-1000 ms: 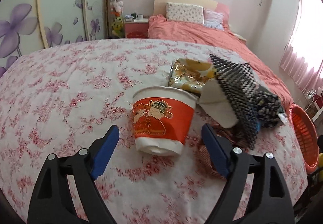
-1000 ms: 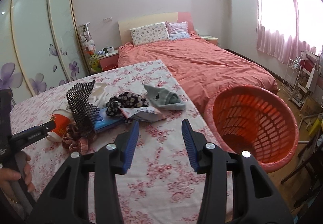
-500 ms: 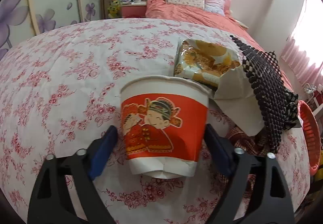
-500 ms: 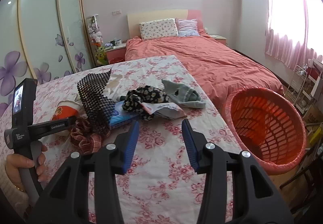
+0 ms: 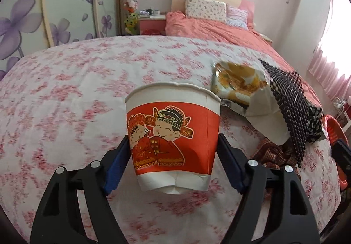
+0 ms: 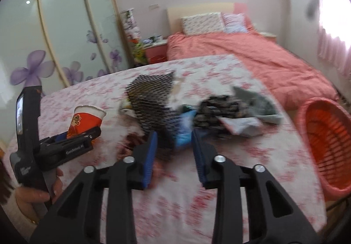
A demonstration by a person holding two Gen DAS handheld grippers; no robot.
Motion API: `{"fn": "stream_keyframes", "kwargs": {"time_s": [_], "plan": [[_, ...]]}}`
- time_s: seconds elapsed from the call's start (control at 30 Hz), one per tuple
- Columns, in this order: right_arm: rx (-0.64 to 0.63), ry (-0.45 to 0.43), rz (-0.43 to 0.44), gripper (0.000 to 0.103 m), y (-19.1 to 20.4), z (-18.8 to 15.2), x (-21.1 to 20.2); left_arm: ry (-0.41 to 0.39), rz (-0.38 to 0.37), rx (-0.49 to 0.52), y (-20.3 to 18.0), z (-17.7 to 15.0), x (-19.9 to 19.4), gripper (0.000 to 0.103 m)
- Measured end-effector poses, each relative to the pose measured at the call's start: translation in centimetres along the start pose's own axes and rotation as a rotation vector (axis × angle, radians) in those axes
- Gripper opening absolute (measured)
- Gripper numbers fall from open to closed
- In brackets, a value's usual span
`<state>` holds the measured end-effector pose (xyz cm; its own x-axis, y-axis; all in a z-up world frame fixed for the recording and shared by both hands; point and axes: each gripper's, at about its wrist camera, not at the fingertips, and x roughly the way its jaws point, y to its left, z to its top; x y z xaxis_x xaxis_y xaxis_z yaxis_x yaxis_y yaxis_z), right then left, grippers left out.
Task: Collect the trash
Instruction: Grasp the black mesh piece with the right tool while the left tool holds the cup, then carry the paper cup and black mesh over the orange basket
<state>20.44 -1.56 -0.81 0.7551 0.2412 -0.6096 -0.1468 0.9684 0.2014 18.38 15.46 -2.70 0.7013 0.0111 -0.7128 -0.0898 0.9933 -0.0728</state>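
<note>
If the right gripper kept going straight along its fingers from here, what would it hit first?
Most likely the blue packet lying on the floral tablecloth, with the black mesh netting just left of that line. The right gripper is open and empty. Motion blur makes depth uncertain, so the netting's lower edge might come first.

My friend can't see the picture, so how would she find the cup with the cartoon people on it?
Start at the big table with the pink flowered cloth. At its near side the left gripper is shut on a paper cup, beside the litter pile. It is the only red-and-white thing, printed with a smiling cartoon couple; next to it lie a yellow snack bag and black mesh.
</note>
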Motion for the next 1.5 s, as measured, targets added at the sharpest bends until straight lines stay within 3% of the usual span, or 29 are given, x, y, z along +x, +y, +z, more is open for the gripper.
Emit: {"fn": "stream_keyframes", "kwargs": {"time_s": [0.13, 0.27, 0.43, 1.1, 1.5], "plan": [[-0.005, 0.047, 0.045, 0.031, 1.8, 0.2, 2.5, -0.018, 0.004, -0.009, 1.0, 0.1, -1.1, 0.076], [-0.051, 0.079, -0.001, 0.031, 3.3, -0.2, 4.5, -0.021, -0.002, -0.017, 1.6, 0.6, -1.1, 0.076], [-0.061, 0.08, -0.042, 0.01, 3.5, -0.5, 5.1, -0.027, -0.012, -0.02, 1.8, 0.7, -1.6, 0.076], [-0.042, -0.127, 0.001, 0.006, 1.0, 2.4, -4.3, -0.074, -0.078, 0.04, -2.1, 0.9, -4.0, 0.076], [-0.025, -0.237, -0.1, 0.006, -2.7, 2.0, -9.7, -0.099, -0.153, 0.103, -6.9, 0.9, -5.8, 0.076]]}}
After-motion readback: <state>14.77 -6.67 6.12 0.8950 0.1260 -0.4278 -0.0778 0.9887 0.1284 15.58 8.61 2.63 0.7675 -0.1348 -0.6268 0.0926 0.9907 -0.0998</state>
